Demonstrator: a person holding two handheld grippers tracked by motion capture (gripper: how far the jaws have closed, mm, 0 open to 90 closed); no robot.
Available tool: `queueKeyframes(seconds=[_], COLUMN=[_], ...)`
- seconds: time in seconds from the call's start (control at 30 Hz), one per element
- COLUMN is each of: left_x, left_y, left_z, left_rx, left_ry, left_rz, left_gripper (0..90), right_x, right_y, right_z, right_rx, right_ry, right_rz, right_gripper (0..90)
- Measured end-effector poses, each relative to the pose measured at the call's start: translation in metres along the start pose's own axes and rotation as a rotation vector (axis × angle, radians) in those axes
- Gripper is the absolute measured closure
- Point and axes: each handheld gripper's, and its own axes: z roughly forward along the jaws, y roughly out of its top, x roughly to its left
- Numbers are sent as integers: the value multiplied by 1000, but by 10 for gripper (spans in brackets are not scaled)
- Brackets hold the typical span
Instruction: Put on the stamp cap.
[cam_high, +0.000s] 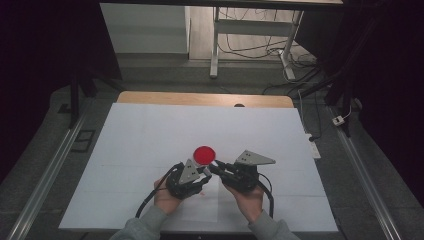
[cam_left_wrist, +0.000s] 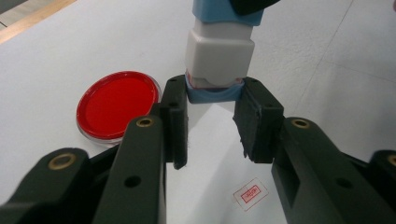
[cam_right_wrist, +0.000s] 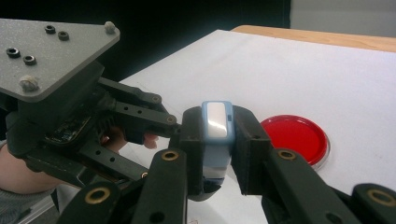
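The right claw (cam_right_wrist: 218, 154) is clamped on the blue-and-white stamp (cam_right_wrist: 216, 140), held just beside the red ink pad (cam_high: 204, 155) on the counter (cam_high: 140, 135) — likely to steady it. The left claw (cam_left_wrist: 211, 122) nips its blue base cap (cam_left_wrist: 214, 93) — probably to pull it off.

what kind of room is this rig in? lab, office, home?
Probably a lab or data-collection workspace. The table is covered with plain white sheet, metal rails run along the floor on both sides, and loose cables trail under a desk frame behind, with dark surroundings.
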Motion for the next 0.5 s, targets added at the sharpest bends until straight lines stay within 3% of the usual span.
queueKeyframes(seconds=[0.5], left_x=[-2], left_y=[-1], left_z=[1], left_rx=[4], left_ry=[14], left_rz=[9], left_gripper=[656], right_x=[4], right_y=[2], right_z=[0], right_rx=[22], right_ry=[-36], right_rz=[-10], right_gripper=[750])
